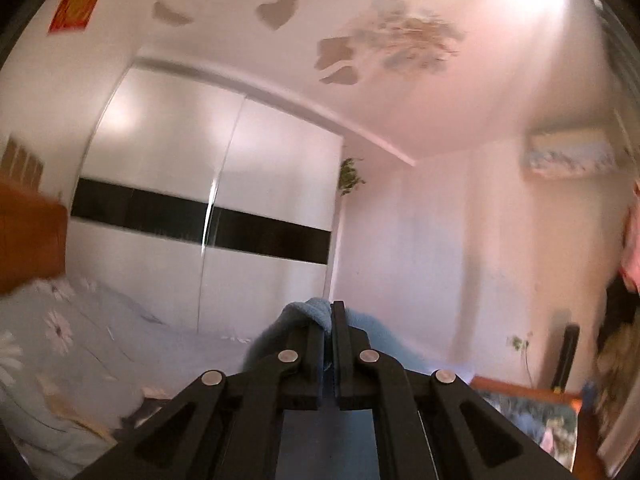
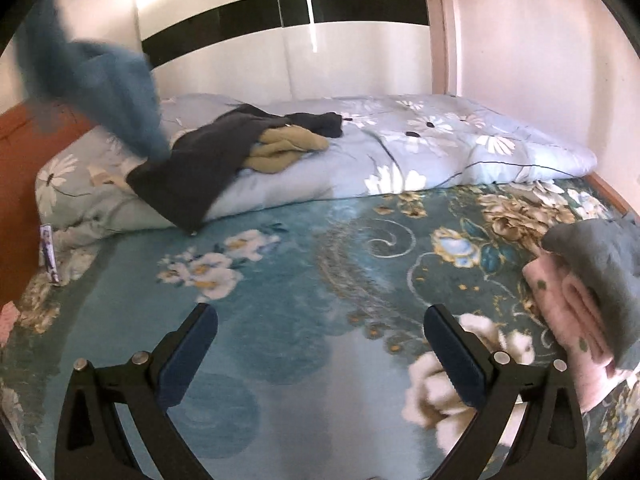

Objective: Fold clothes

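Left wrist view: my left gripper [image 1: 329,316] clamps fuzzy blue knit garment [image 1: 316,310] | right gripper [image 2: 320,340] wide open, empty, over teal floral bedspread [image 2: 280,280]

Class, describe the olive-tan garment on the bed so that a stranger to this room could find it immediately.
Start at the pale daisy-print quilt bunched below the wardrobe. On its left half lies a dark navy garment; the olive-tan garment is crumpled against it. It is the only tan piece there.
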The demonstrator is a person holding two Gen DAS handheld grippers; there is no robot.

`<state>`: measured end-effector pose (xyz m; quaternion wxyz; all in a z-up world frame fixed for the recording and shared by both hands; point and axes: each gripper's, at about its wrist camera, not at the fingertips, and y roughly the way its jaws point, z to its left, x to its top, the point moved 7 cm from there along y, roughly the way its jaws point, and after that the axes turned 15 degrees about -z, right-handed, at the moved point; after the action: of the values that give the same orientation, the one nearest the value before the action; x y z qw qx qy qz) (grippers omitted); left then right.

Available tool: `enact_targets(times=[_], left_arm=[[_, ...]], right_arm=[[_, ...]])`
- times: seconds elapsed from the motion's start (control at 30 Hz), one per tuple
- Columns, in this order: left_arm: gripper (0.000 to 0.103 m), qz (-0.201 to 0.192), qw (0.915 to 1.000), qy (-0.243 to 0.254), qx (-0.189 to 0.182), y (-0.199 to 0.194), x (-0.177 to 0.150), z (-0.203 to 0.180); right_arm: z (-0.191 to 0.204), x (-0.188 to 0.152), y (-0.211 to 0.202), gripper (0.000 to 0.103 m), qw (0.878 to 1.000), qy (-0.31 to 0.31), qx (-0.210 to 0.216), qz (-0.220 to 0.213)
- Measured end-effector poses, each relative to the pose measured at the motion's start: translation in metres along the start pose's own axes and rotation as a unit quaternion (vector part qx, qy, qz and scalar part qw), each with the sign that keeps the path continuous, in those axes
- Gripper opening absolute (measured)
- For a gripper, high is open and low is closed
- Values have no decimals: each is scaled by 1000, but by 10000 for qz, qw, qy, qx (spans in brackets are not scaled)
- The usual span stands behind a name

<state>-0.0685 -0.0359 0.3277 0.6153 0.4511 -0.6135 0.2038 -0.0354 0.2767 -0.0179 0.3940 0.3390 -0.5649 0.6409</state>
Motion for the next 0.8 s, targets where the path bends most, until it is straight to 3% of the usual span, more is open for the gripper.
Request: enact_targets(times=[0.07,0.17,0.27,0.37,0.5,0.6,0.67,0.73,0.8], left_arm=[[3,218,9997,79,-66,-37,-6,-8],[3,937,9953,-258,46,-68,-58,5],[3,1579,9834,-785,427,-91,-124,37],[3,1901,9709,-1215,800,-113,-159,63],[3,2147,9551,-1361,1524,-176,-194,95],[3,2175,9392,-1601,2121,-228,-207,122],[3,2132,9301,-1728,2440,-262,-210,129],[3,2063,9260,-1776,2616,-285,-207,135],[3,2006,9229,-1823,2735,-304,-204,141]], right_arm=[[11,-4,-3,103,10000,28,83,19],[22,-17,-5,103,9997,-33,128,183],[29,-28,-9,103,9994,-54,182,303],[39,-32,-14,103,9990,-50,318,304],[70,-40,-12,103,9949,-179,906,400],[110,-61,-4,103,9789,24,1890,774],[139,-75,1,102,9686,-25,2278,995],[167,-88,6,92,9562,-73,2661,1214],[192,-97,10,73,9469,-170,2899,1378]])
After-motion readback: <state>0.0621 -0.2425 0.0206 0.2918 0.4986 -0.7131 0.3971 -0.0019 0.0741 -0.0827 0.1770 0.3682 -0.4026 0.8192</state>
